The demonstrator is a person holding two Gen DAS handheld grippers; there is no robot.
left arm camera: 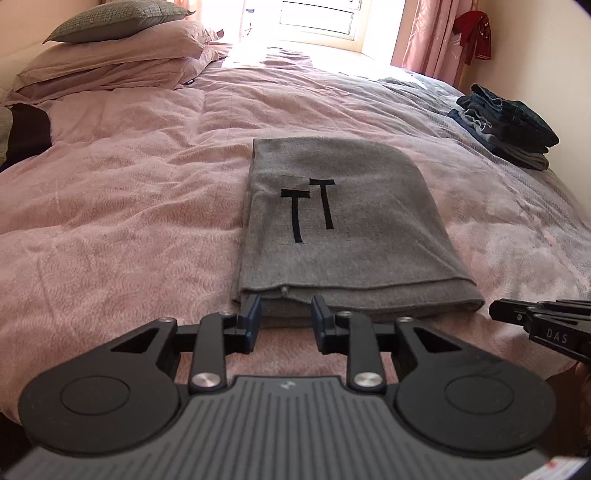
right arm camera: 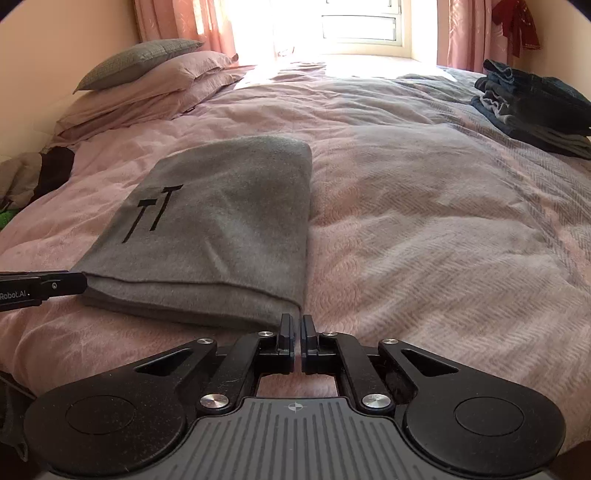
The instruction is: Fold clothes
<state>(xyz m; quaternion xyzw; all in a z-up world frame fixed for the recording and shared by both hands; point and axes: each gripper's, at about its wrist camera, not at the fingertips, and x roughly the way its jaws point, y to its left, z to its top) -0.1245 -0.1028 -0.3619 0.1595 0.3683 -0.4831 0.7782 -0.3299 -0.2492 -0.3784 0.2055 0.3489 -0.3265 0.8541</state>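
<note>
A wide bed (left arm camera: 147, 206) under a pink cover fills both views, running back to a bright window (left arm camera: 317, 18) with pink curtains (left arm camera: 424, 33). At the head, on the left, pillows (left arm camera: 118, 55) are stacked with a grey one on top. Near the right edge sits a pile of folded dark clothes (left arm camera: 506, 122) (jeans, by the look of them), well apart from everything else. A red item (left arm camera: 474, 31) hangs on the wall by the curtain.

In the middle of the bed lies a folded grey garment (left arm camera: 340, 221), flat, with two black T-shaped marks on its upper face.

The left gripper (left arm camera: 284, 314) sits at the garment's near edge, its jaws standing apart, with nothing pinched between them. The right gripper (right arm camera: 297, 328) is at the near right corner, clenched with nothing visible between its pads.
</note>
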